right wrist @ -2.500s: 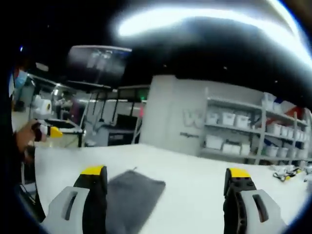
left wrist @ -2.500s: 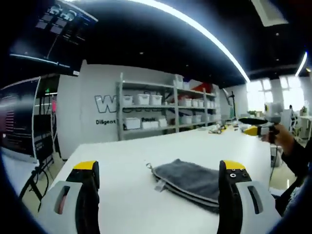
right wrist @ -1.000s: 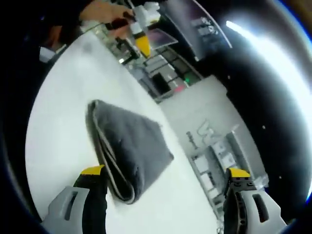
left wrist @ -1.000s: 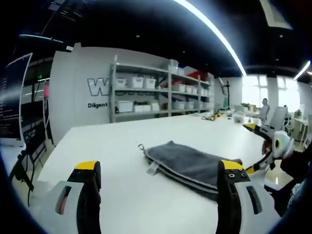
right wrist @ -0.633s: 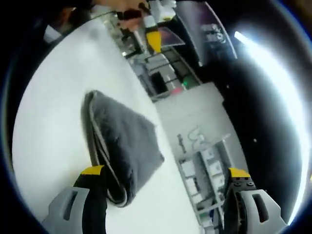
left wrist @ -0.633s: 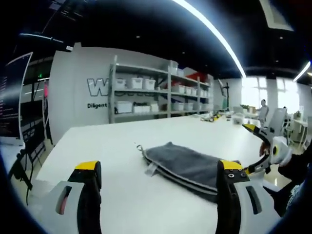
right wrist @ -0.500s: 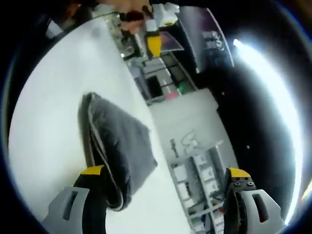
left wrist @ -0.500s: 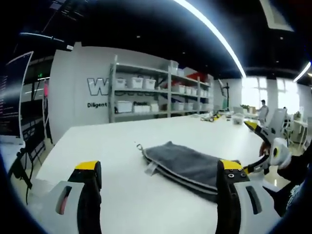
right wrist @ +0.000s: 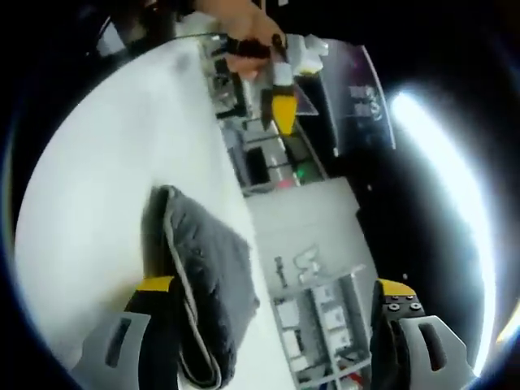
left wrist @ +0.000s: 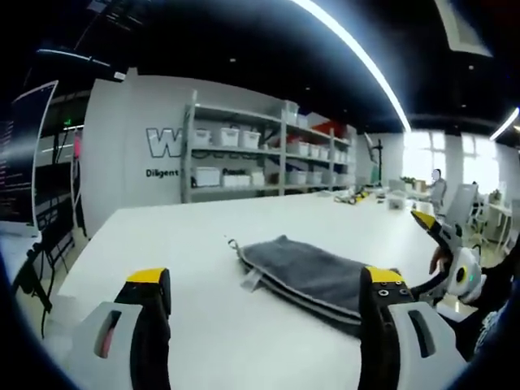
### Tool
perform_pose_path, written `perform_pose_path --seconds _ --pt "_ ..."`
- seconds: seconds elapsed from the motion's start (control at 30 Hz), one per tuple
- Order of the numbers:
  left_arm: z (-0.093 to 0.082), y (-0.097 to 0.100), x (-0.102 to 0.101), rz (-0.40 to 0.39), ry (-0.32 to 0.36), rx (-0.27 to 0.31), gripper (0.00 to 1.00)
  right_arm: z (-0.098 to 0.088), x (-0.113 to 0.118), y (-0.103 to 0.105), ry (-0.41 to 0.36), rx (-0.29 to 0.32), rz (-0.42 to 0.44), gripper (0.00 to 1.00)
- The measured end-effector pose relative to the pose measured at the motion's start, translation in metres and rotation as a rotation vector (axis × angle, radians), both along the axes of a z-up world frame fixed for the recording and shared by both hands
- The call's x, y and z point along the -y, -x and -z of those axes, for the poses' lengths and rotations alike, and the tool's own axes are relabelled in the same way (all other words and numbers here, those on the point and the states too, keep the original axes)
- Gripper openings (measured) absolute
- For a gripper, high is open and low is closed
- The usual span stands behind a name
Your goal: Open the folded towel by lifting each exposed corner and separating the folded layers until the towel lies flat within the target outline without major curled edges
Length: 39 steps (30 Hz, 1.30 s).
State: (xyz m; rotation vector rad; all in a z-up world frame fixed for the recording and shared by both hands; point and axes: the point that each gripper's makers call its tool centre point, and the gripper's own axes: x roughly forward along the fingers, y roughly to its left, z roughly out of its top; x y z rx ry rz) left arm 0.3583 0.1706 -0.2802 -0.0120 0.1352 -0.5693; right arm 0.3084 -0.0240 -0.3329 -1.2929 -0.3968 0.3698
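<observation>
A grey folded towel [left wrist: 305, 270] with pale edging and a small hanging loop lies on the white table [left wrist: 179, 236], its stacked layers facing me. My left gripper [left wrist: 264, 280] hovers open just short of it, the right jaw overlapping the towel's near right end. My right gripper [left wrist: 445, 253] shows at the far right, beyond the towel's end. In the strongly rolled right gripper view, the towel [right wrist: 203, 272] lies by the left jaw of my open right gripper [right wrist: 275, 286]. The left gripper [right wrist: 280, 93], held by a hand [right wrist: 244, 28], sits at the top.
Metal shelves [left wrist: 244, 166] with white bins stand against the lettered wall behind the table. A dark screen [left wrist: 20, 154] is at the left. The table's near left edge [left wrist: 57, 292] drops away. Desks and a person are far right by the windows.
The right gripper view has rolled and swung further, bringing the towel closer to its left jaw. The left gripper view has barely shifted. The towel lies as before.
</observation>
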Motion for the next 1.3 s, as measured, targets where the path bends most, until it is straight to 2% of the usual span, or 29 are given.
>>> perform_pose_path --seconds 0.07,0.2,0.27,0.37,0.4,0.47,0.57,0.7,0.83,0.93,1.0,1.07,1.1,1.13,1.23,1.3 --pt "-0.003 -0.001 -0.001 0.003 0.011 0.003 0.94 0.001 -0.006 0.0 0.022 0.006 -0.006 0.88" --pt "-0.006 -0.004 -0.001 0.003 0.013 -0.002 0.93 0.017 -0.032 0.008 0.087 -0.055 -0.114 0.52" --pt "-0.006 -0.007 -0.002 -0.009 0.01 -0.015 0.93 0.024 -0.038 0.009 0.109 -0.082 -0.118 0.42" --pt "-0.011 -0.009 -0.007 -0.007 0.01 -0.01 0.91 0.028 -0.044 0.009 0.149 -0.078 -0.123 0.29" --pt "-0.014 -0.01 -0.008 -0.004 0.013 -0.004 0.91 0.029 -0.046 0.01 0.157 -0.088 -0.131 0.21" --pt "-0.017 -0.012 -0.007 0.002 0.011 0.001 0.91 0.032 -0.052 0.012 0.173 -0.111 -0.155 0.11" --pt "-0.016 -0.022 -0.005 0.02 -0.006 -0.008 0.9 0.038 -0.059 0.013 0.204 -0.117 -0.164 0.09" --pt "-0.008 -0.044 0.005 0.057 0.003 -0.076 0.85 0.04 -0.068 0.014 0.218 -0.119 -0.175 0.08" --pt "-0.009 -0.063 0.014 0.088 0.005 -0.1 0.84 0.037 -0.075 0.008 0.223 -0.108 -0.157 0.08" --pt "-0.007 -0.078 0.022 0.126 0.007 -0.129 0.84 0.038 -0.074 0.004 0.188 -0.15 -0.139 0.06" --pt "0.002 -0.088 0.032 0.186 0.013 -0.169 0.84 0.038 -0.077 0.003 0.168 -0.182 -0.138 0.01" --pt "0.01 -0.091 0.043 0.265 0.043 -0.218 0.83 0.037 -0.078 0.002 0.145 -0.207 -0.138 0.0" --pt "0.018 -0.098 0.048 0.298 0.086 -0.284 0.82 0.037 -0.077 0.001 0.141 -0.213 -0.137 0.0" --pt "0.021 -0.106 0.052 0.315 0.118 -0.3 0.79 0.037 -0.076 -0.001 0.134 -0.22 -0.133 0.0" --pt "0.034 -0.13 0.058 0.33 0.199 -0.391 0.62 0.033 -0.075 -0.003 0.087 -0.244 -0.126 0.0" --pt "0.047 -0.154 0.058 0.29 0.218 -0.437 0.59 0.027 -0.074 -0.006 0.057 -0.241 -0.118 0.0"
